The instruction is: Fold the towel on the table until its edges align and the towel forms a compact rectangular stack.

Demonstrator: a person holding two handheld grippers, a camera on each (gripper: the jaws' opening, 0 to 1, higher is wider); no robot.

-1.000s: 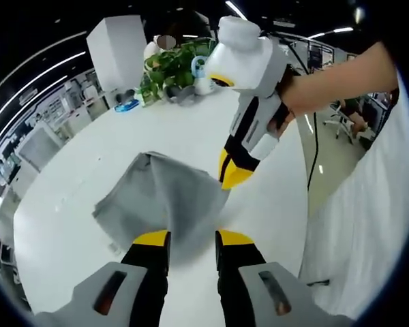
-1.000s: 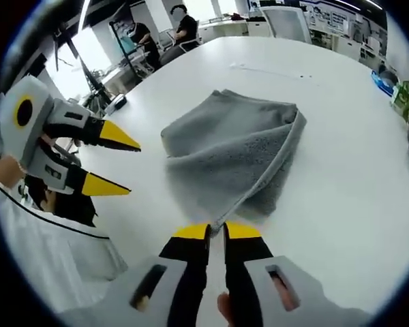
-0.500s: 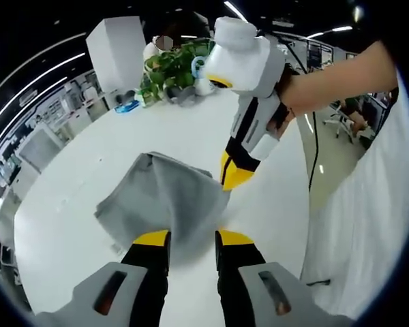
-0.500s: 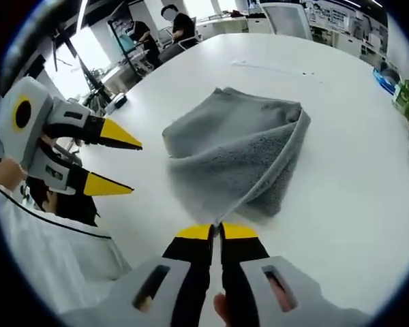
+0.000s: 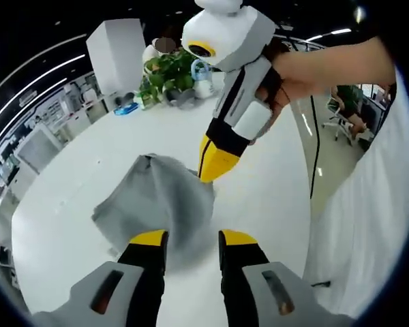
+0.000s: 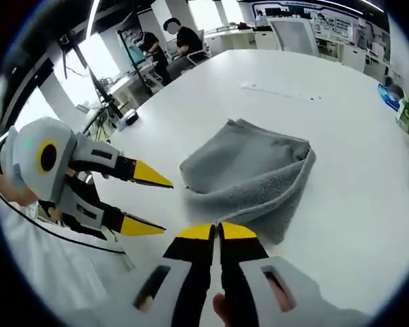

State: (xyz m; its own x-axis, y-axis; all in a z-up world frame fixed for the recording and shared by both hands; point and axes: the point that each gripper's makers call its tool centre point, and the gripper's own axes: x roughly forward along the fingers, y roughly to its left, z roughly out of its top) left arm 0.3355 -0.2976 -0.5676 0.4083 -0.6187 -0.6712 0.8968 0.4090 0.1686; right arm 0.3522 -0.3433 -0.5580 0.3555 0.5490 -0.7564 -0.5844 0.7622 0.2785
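A grey towel (image 5: pixel 153 201) lies loosely folded on the white table (image 5: pixel 68 204). My left gripper (image 5: pixel 193 238) is open, and the towel's near edge lies just beyond its yellow tips. My right gripper (image 5: pixel 210 167) comes down from the upper right, held by a hand, with its tip on the towel's far right corner. In the right gripper view the towel (image 6: pixel 249 174) has a thick folded edge that runs down to my right gripper (image 6: pixel 215 231), whose jaws are shut on that edge. My left gripper (image 6: pixel 153 203) stands open to the left of the towel.
Potted plants (image 5: pixel 170 71) and a white box (image 5: pixel 119 51) stand at the far end of the table in the left gripper view. The table edge and a white sleeve (image 5: pixel 368 218) are on the right. People sit at desks (image 6: pixel 167 41) beyond the table.
My right gripper has risen and swung more upright over the towel's corner, and the lifted layer has sunk lower. The left gripper has stayed open in its place.
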